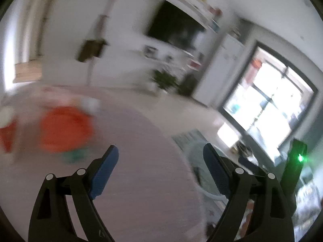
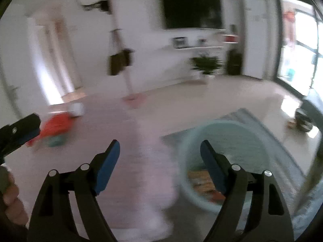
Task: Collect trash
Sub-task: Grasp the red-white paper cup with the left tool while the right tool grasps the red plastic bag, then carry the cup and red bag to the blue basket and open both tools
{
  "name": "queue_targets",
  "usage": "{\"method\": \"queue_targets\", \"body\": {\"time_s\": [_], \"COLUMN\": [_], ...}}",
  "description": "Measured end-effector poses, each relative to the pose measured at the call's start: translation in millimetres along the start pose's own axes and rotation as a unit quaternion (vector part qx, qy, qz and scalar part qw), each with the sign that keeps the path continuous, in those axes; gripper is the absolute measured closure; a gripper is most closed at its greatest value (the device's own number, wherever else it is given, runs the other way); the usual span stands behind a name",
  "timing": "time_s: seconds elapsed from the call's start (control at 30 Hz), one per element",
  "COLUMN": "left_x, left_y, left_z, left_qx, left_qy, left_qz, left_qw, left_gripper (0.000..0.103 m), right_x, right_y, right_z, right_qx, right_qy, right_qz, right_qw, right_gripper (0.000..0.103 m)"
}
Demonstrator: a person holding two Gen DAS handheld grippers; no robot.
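standing over a pale pinkish table (image 2: 129,181) in a bright living room, i see the person hold both tools above its surface, everything smeared by blur. on the floor just past the table's right edge sits a round pale-blue basin (image 2: 201,197) on a grey rug (image 2: 268,129), with something orange and brown lying in its bottom; i take that for the trash bin. back on the table, well off to the left, lies an orange wrapper or bag (image 1: 64,129) with a small teal thing (image 1: 73,156) touching its near edge and a white cup (image 2: 76,109) beyond it. its long axis i can't make out.

the right gripper (image 2: 159,162) hangs spread wide, nothing between its blue pads, pointing at the table's edge beside the basin. the left gripper (image 1: 160,170) is likewise spread and empty, and it is the nearer one to the orange piece, which lies ahead and to its left. i'd guess the left takes it.
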State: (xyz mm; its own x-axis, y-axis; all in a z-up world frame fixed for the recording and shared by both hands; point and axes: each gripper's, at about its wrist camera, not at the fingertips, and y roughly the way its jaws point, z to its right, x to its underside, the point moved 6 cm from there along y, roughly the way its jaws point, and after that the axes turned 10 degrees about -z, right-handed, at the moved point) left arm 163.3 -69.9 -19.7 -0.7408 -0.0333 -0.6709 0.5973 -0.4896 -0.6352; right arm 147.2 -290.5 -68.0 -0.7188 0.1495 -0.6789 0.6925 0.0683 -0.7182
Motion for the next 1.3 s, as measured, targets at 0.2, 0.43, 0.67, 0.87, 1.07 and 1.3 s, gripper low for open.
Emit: {"method": "queue_targets", "body": {"time_s": [0.2, 0.43, 0.67, 0.87, 1.07, 1.3], "left_x": [-6.9, -11.6, -20.1, -14.8, -7.4, -10.2], "left_y": [-59.3, -60.9, -13.8, -5.9, -2.0, -18.9], "left_z": [-91.2, -174.2, -214.0, -226.7, -242.9, -240.3], "left_qx": [-0.089, -0.137, -0.165, -0.175, -0.150, -0.170], "left_qy": [-0.069, -0.117, -0.112, -0.113, -0.140, -0.130], "left_qz": [0.038, 0.007, -0.038, -0.033, -0.044, -0.001], "left_qw": [0.9929, 0.9835, 0.9791, 0.9775, 0.9777, 0.9768], "left_gripper": [0.019, 0.019, 0.021, 0.035, 0.079, 0.079], "right_x": [-6.4, -21.1, -45.9, -56.1, -44.0, -40.1], "right_y": [6.0, 35.5, 84.2, 104.4, 138.6, 158.9], "right_z": [-102.3, -175.3, -228.9, -251.4, -260.9, -265.6], "right_qx": [-0.060, -0.125, -0.133, -0.059, -0.080, -0.090], "right_qy": [-0.086, -0.117, -0.137, -0.166, -0.164, -0.167], "right_qz": [-0.008, -0.056, -0.094, -0.031, -0.074, -0.106], "right_qw": [0.994, 0.984, 0.977, 0.984, 0.980, 0.976], "right_gripper": [0.025, 0.020, 0.020, 0.020, 0.020, 0.046]}}
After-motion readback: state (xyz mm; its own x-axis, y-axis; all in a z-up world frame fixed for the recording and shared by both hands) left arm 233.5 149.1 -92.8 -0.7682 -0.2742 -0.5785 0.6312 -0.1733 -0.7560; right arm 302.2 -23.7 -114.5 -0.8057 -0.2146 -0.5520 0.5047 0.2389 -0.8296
